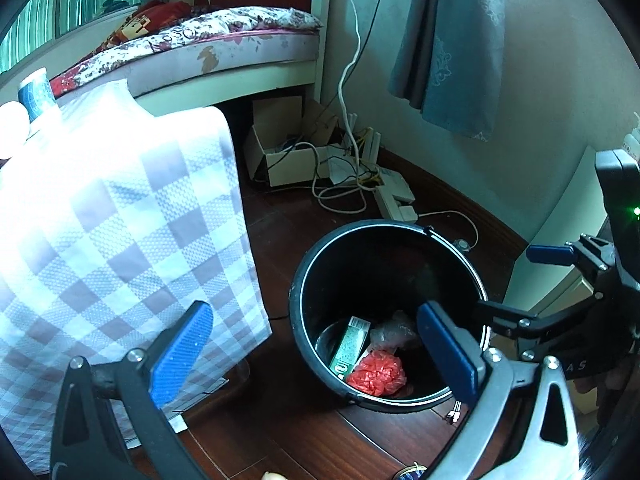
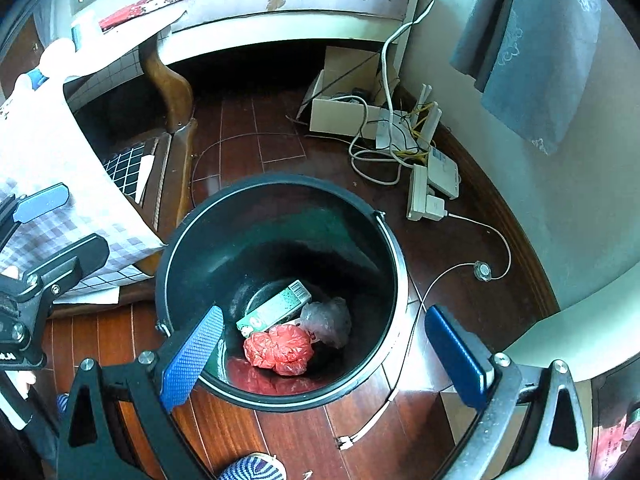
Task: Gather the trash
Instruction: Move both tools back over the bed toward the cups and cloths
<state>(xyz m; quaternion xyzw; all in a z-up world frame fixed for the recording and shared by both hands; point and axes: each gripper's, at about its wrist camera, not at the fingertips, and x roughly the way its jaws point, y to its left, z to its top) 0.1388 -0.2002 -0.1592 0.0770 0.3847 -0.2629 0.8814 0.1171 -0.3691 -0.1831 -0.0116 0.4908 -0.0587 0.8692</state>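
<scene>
Black bin (image 2: 192,240) holds red bag (image 2: 280,348), green box (image 2: 276,310), grey wrap (image 2: 328,320) | left gripper (image 1: 316,352), right gripper (image 2: 324,356) both spread wide, empty, above it | drops apparently done; no further trash visible

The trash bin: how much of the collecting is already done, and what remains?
Done: the black bin already holds a green box, a red crumpled bag and a clear bag. In hand: nothing; the left gripper and right gripper are both open and empty above it. Left: no loose trash is clearly visible; the table top is mostly out of view.
</scene>
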